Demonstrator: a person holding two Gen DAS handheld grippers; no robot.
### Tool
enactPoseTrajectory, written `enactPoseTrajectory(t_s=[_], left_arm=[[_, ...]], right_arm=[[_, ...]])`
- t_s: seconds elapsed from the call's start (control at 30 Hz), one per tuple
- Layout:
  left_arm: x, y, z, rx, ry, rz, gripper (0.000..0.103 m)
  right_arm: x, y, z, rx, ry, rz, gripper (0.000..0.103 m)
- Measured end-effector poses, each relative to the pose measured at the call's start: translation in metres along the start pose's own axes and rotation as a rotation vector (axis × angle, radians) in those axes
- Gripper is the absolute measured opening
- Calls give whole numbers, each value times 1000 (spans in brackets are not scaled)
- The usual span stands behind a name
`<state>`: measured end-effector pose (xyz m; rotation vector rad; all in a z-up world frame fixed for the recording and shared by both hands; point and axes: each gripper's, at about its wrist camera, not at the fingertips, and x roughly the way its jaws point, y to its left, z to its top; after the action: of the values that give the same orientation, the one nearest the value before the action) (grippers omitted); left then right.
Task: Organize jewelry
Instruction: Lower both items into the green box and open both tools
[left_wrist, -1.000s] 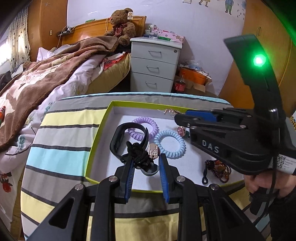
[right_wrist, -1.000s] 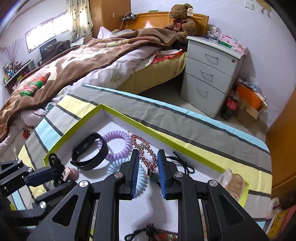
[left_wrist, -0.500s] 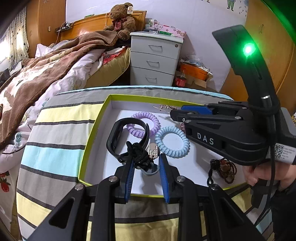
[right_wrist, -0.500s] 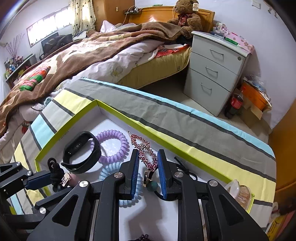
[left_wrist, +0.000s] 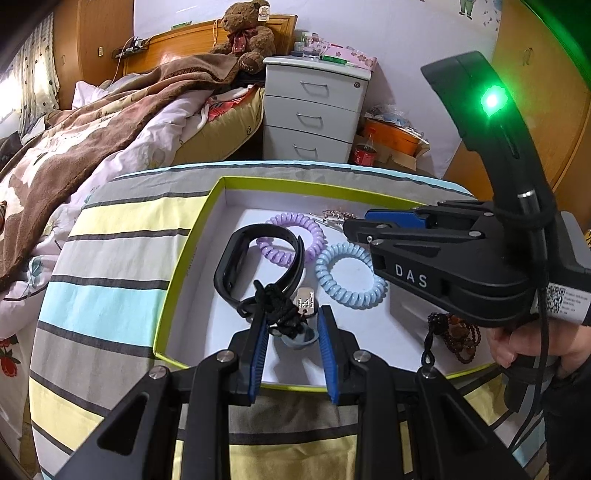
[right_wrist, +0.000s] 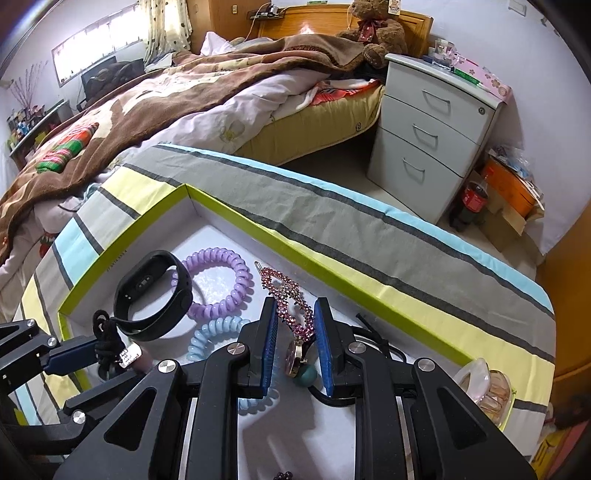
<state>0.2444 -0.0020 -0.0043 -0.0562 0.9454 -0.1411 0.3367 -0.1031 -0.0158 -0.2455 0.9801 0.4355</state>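
A shallow white box with a lime-green rim (left_wrist: 173, 280) (right_wrist: 122, 243) lies on the striped cloth. In it are a black fitness band (left_wrist: 236, 266) (right_wrist: 155, 295), a purple coil tie (left_wrist: 295, 236) (right_wrist: 221, 284), a blue coil tie (left_wrist: 351, 280) (right_wrist: 207, 339), a pink rhinestone hair clip (right_wrist: 288, 302) and a dark bead bracelet (left_wrist: 458, 339). My left gripper (left_wrist: 290, 325) (right_wrist: 107, 354) is shut on a black cord with a metal tag (left_wrist: 280, 310) (right_wrist: 110, 343). My right gripper (right_wrist: 293, 328) (left_wrist: 354, 225) straddles the clip and a small pendant (right_wrist: 299, 362), jaws slightly apart.
A clear hair claw (right_wrist: 484, 387) lies at the box's right corner. A black cord (right_wrist: 373, 332) lies in the box near the far wall. A bed (right_wrist: 147, 103) and a grey drawer cabinet (right_wrist: 432, 144) stand beyond the table.
Both grippers have drawn back and risen slightly over the box. The hair clip and pendant now sit lower between the right fingers. The left gripper still holds the cord.
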Motion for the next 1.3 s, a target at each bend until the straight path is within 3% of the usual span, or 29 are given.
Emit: enactPoseTrajectory(t_s=[0.6,1.1,1.2,1.3], left_arm=[[3,1,-1,-7,15,3,29],[1,0,0,-8,14,0,46],[1,0,0,-8,15,2,48],[1,-1,1,-7,14,1,52]], right_arm=[[3,0,-1,8,14,9,21],[-7,0,-2,18,-10,35,31],[-9,0,-3,18,-11,43,39],[-11,0,-3,20,-16,42,40]])
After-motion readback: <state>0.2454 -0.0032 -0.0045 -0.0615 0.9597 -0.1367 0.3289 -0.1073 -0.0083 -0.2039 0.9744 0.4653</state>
